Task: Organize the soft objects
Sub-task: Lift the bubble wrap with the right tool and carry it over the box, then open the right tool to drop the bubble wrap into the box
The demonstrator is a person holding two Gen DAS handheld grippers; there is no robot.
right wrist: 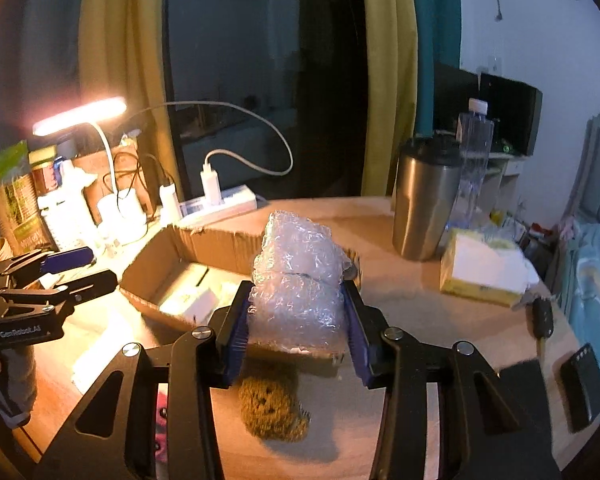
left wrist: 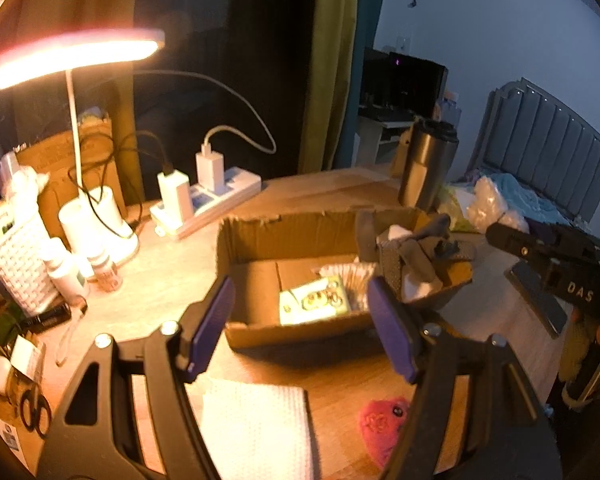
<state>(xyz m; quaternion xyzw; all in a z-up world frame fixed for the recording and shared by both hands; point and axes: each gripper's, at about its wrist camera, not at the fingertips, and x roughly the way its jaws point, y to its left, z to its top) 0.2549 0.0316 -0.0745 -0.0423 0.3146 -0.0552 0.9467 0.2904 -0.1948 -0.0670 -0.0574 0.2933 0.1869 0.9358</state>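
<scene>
An open cardboard box (left wrist: 260, 240) sits mid-table, holding a yellow-green packet (left wrist: 314, 300) and grey socks (left wrist: 412, 256) at its right end. My left gripper (left wrist: 300, 320) is open and empty, just in front of the box. A white folded cloth (left wrist: 256, 428) and a pink plush (left wrist: 382, 424) lie below it. My right gripper (right wrist: 296, 320) is shut on a bubble wrap bundle (right wrist: 300, 272), held over the box's near right edge (right wrist: 156, 256). A brown fuzzy piece (right wrist: 272, 408) lies on the table under it.
A lit desk lamp (left wrist: 76, 56), power strip with chargers (left wrist: 208, 200), white basket (left wrist: 16, 256) and bottles crowd the left. A steel tumbler (right wrist: 424, 204), water bottle (right wrist: 474, 160), tissue box (right wrist: 484, 268), car key (right wrist: 542, 320) and phone (right wrist: 582, 388) stand right.
</scene>
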